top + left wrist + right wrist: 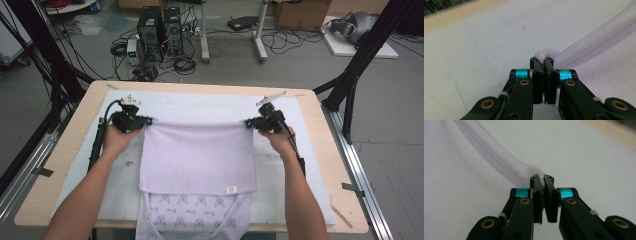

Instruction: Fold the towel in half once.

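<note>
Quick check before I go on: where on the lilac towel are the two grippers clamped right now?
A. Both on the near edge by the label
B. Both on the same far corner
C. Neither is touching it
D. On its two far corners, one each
D: the left gripper and the right gripper each pinch one far corner of the lilac towel, cloth showing between the shut fingers in both gripper views.

Each black tool has teal bands, brass screws, and a trailing black cable.
</note>
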Available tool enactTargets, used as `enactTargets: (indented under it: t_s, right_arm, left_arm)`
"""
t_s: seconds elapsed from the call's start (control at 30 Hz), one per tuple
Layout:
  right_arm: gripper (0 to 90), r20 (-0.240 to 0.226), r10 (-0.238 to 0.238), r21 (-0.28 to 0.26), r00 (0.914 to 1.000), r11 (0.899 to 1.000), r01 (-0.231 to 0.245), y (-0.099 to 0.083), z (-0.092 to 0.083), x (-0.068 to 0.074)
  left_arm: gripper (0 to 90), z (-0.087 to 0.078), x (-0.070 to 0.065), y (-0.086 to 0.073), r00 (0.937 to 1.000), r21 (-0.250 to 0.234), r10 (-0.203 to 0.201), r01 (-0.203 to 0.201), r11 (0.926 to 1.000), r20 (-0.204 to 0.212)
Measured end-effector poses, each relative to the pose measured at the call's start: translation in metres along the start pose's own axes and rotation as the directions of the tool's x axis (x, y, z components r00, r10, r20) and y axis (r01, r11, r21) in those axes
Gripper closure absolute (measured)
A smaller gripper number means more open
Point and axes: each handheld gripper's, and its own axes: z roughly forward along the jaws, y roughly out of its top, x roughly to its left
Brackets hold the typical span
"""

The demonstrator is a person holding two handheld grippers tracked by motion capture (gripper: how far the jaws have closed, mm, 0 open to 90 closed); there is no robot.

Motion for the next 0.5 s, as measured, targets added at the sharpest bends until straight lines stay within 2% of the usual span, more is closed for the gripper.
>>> enactTargets:
  t_s: [0.03, 0.1, 0.17, 0.23, 0.27, 0.3, 0.33, 0.37, 0.43, 0.5]
  right_arm:
    - [87.0, 0.028, -0.024, -0.008, 0.9993, 1.0, 0.024, 0.015, -0.011, -0.003]
    - [87.0, 0.062, -0.057, -0.034, 0.9964, 0.998, 0.06, 0.037, -0.028, -0.005]
    - [87.0, 0.098, -0.073, -0.068, 0.9925, 0.995, 0.08, 0.062, -0.047, -0.008]
    - [86.5, 0.116, -0.081, -0.105, 0.99, 0.99, 0.093, 0.08, -0.062, -0.009]
    - [82.8, 0.127, -0.072, -0.105, 0.9892, 0.991, 0.086, 0.086, -0.065, -0.011]
    - [68.3, 0.139, -0.061, -0.121, 0.9884, 0.99, 0.078, 0.088, -0.066, -0.011]
    - [62.5, 0.123, -0.034, -0.141, 0.9918, 0.989, 0.051, 0.086, -0.063, -0.013]
    - [61.2, 0.105, -0.031, -0.131, 0.994, 0.99, 0.044, 0.082, -0.061, -0.014]
    - [59.2, 0.095, -0.048, -0.104, 0.9943, 0.993, 0.058, 0.068, -0.051, -0.012]
    - [55.7, 0.067, -0.051, -0.076, 0.9964, 0.996, 0.056, 0.051, -0.042, -0.008]
  left_arm:
    - [87.1, -0.005, 0.001, 0.012, 0.9999, -0.017, 0.01, -0.01, 0.9998, -0.013]
    - [87.1, -0.02, 0.005, 0.046, 0.9984, -0.064, 0.038, -0.04, 0.9971, -0.043]
    - [87.0, -0.035, 0.009, 0.074, 0.9959, -0.107, 0.059, -0.066, 0.9921, -0.068]
    - [86.3, -0.043, 0.012, 0.088, 0.9946, -0.125, 0.065, -0.075, 0.9893, -0.082]
    - [84.8, -0.044, 0.012, 0.089, 0.9942, -0.125, 0.061, -0.072, 0.9895, -0.088]
    - [79.2, -0.042, 0.014, 0.086, 0.9928, -0.097, 0.054, -0.065, 0.9932, -0.107]
    - [67.4, -0.04, 0.015, 0.082, 0.9932, -0.079, 0.047, -0.055, 0.9953, -0.107]
    - [65.9, -0.039, 0.017, 0.076, 0.9946, -0.065, 0.042, -0.048, 0.9967, -0.095]
    - [65.9, -0.036, 0.02, 0.054, 0.9958, -0.065, 0.033, -0.039, 0.9971, -0.085]
    - [65.1, -0.033, 0.024, 0.032, 0.9982, -0.055, -0.002, -0.002, 0.9985, -0.06]
